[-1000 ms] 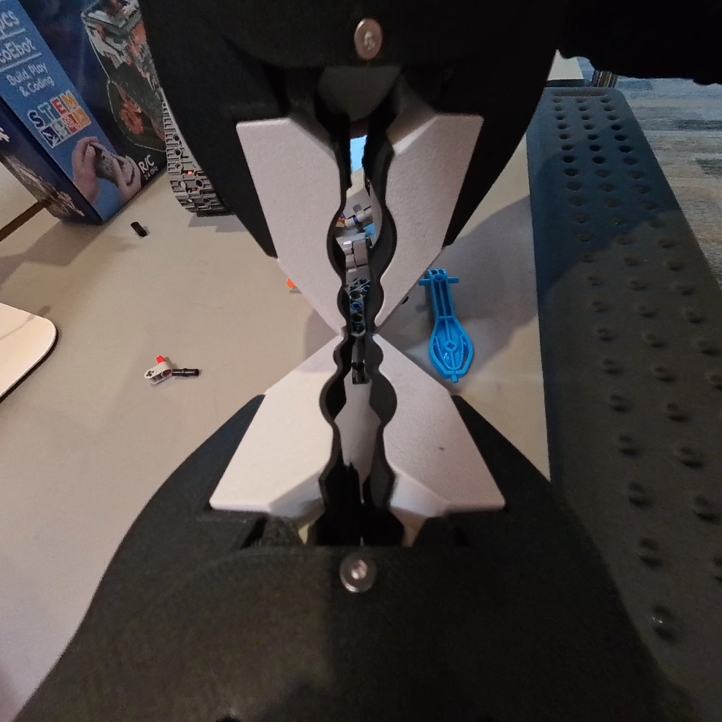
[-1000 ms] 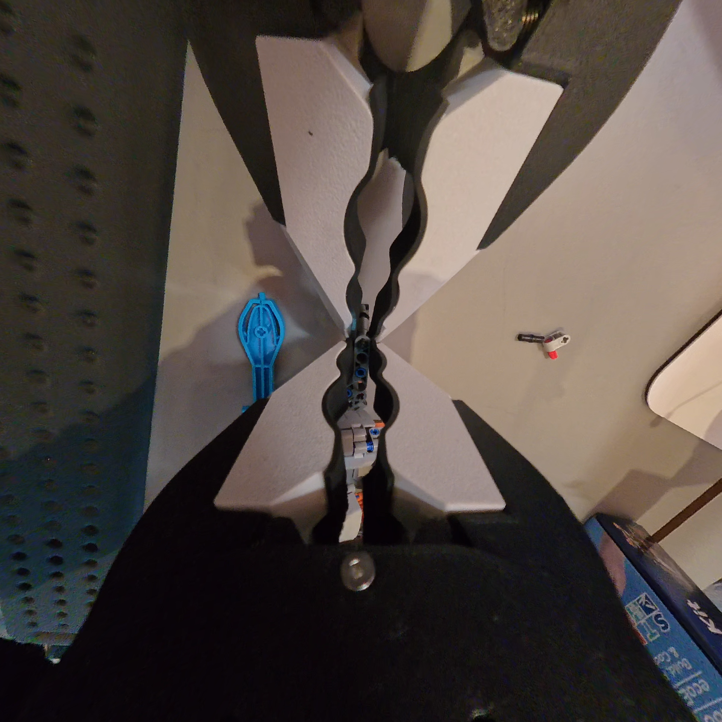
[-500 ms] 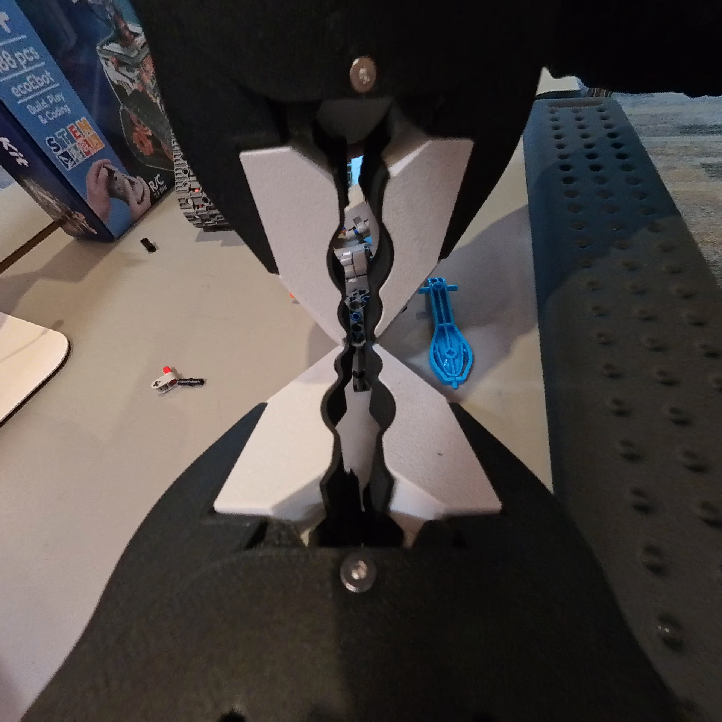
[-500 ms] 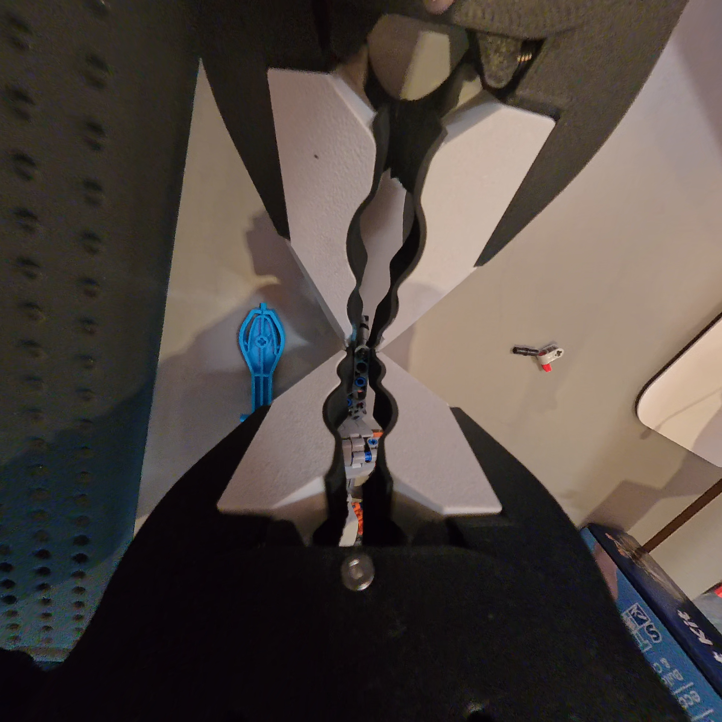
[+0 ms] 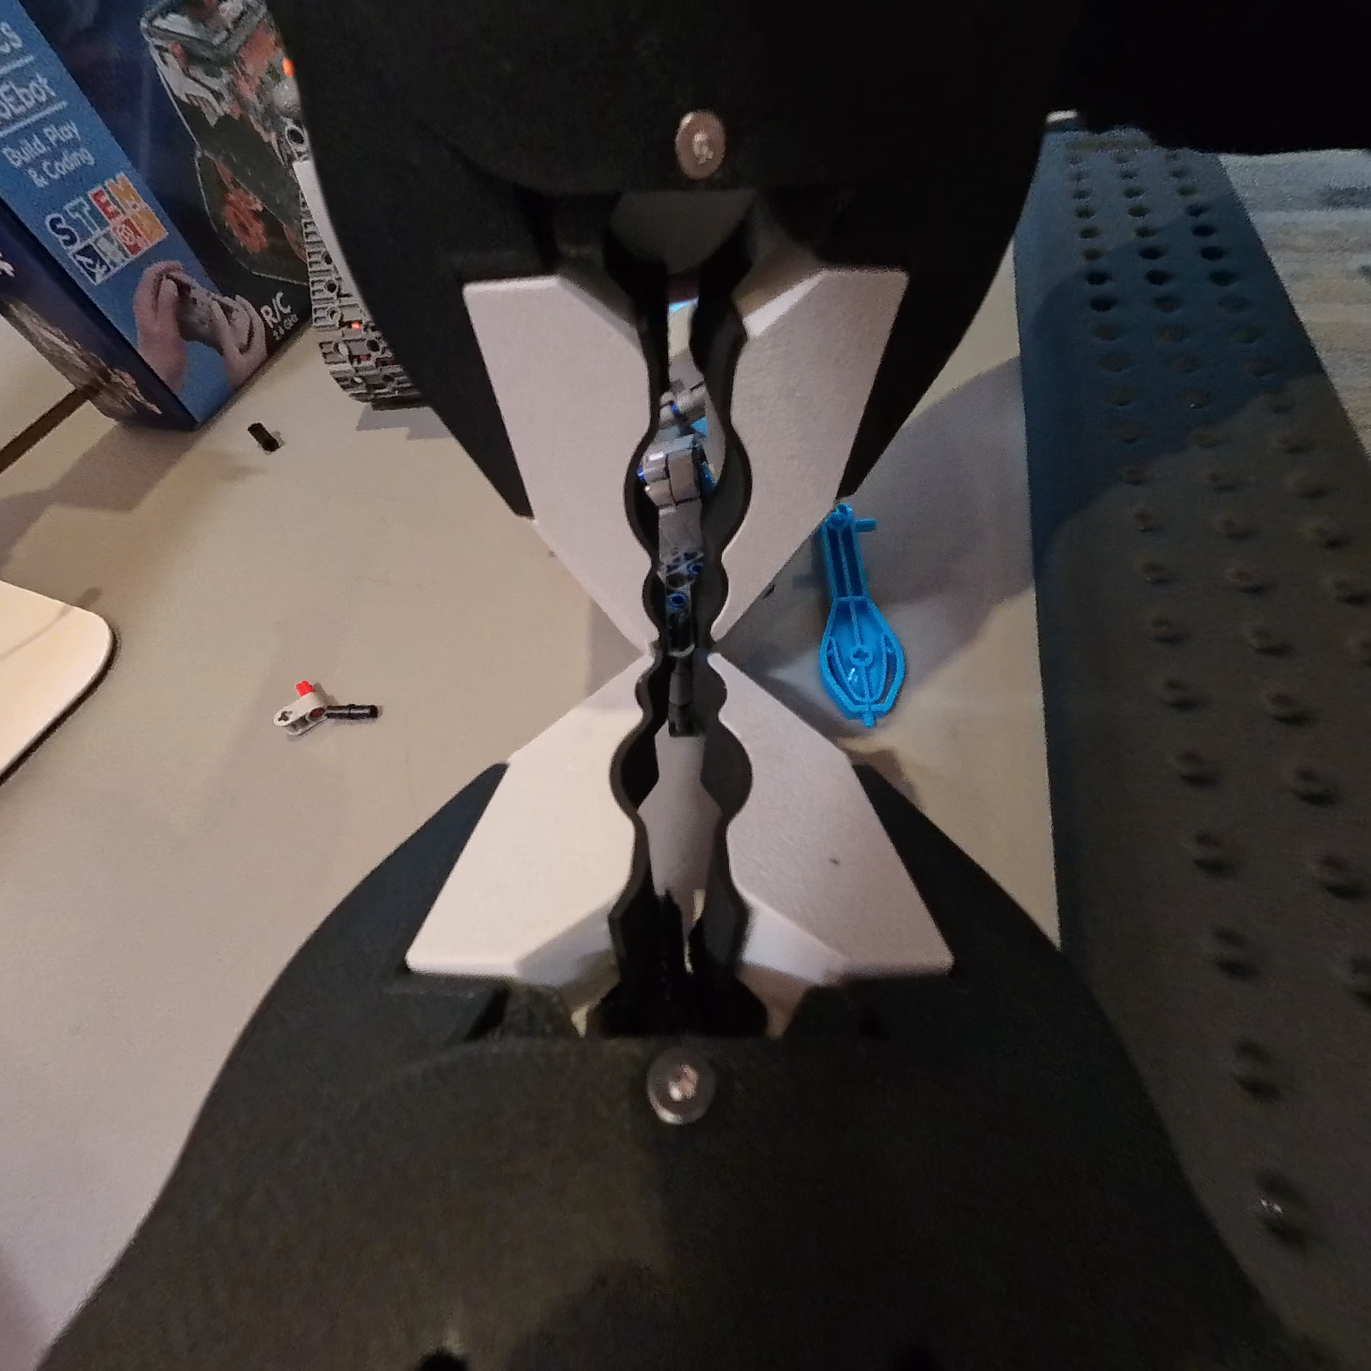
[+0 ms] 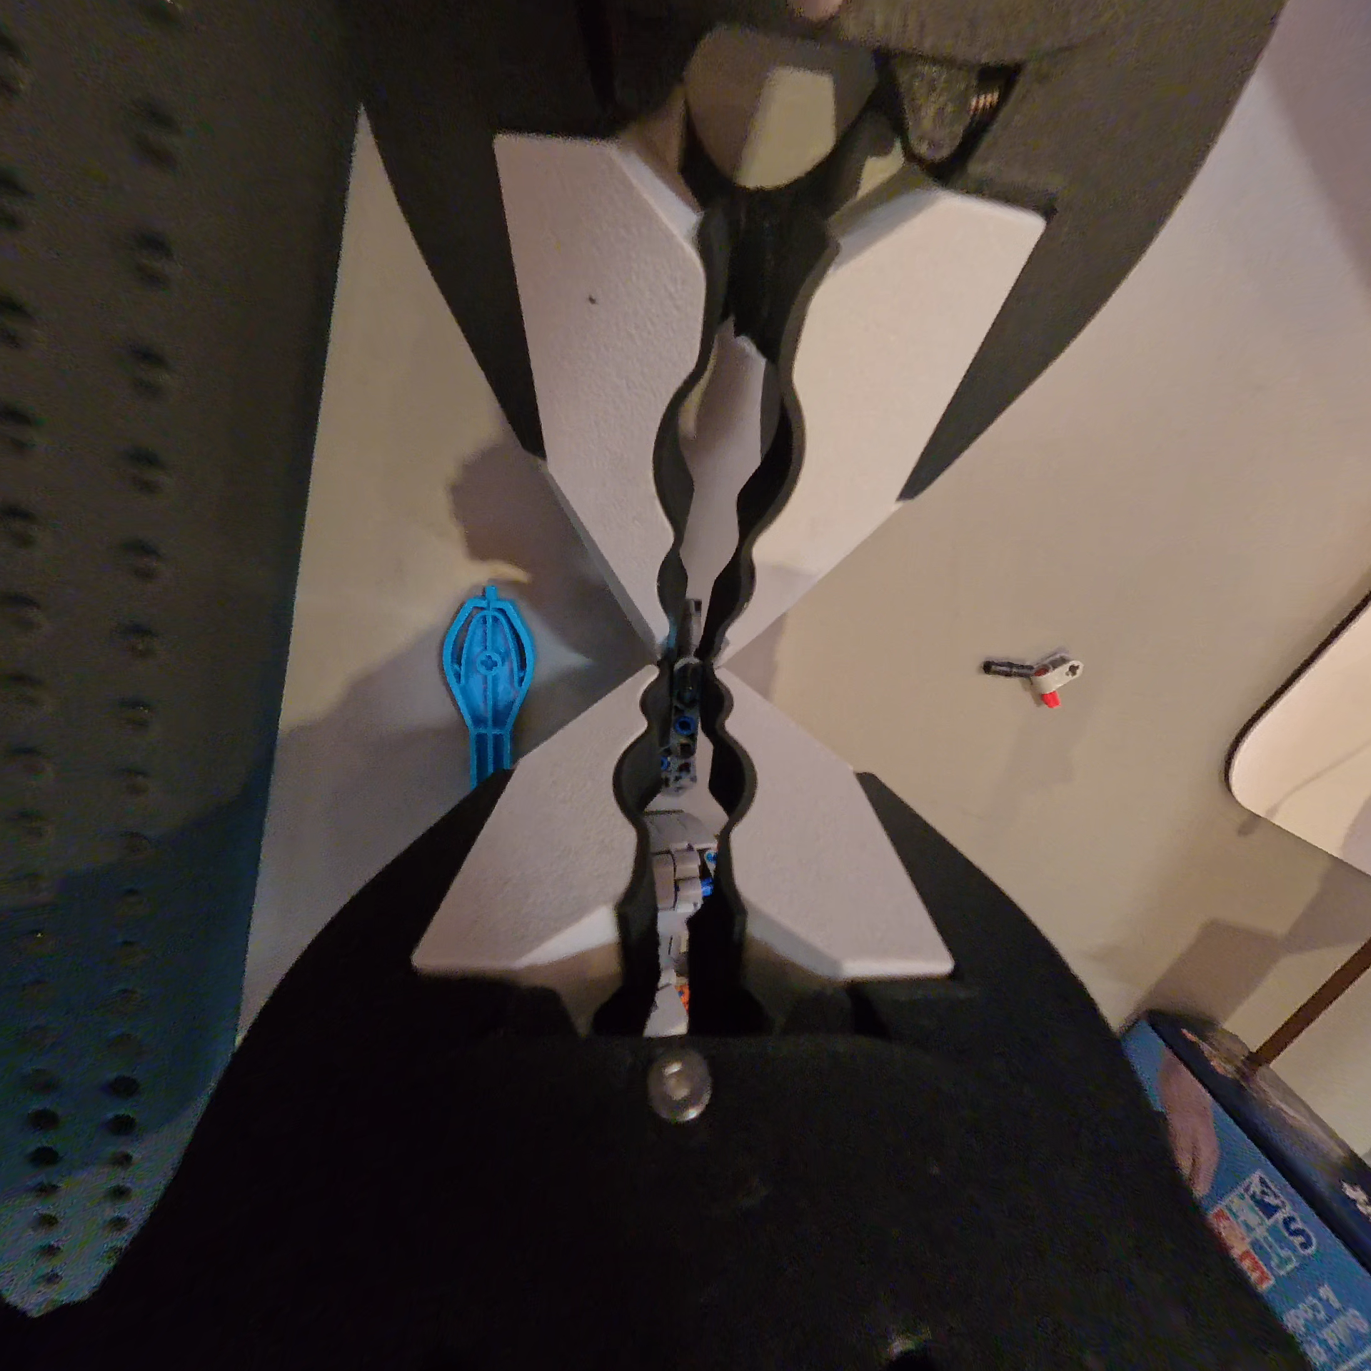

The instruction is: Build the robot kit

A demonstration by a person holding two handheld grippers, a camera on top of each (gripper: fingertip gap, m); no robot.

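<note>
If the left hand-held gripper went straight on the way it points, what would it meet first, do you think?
Most likely the right hand-held gripper, which faces it tip to tip. Both clamp the same grey brick assembly, so there is no free way ahead, though depth is hard to judge.

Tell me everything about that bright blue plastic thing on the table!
The bright blue plastic tool lies flat on the pale table. It has a ribbed, see-through oval head and a straight grooved handle with a small crossbar at the end. It sits between the dark perforated panel and the two hand-held grippers. Nothing touches it but the table.
</note>
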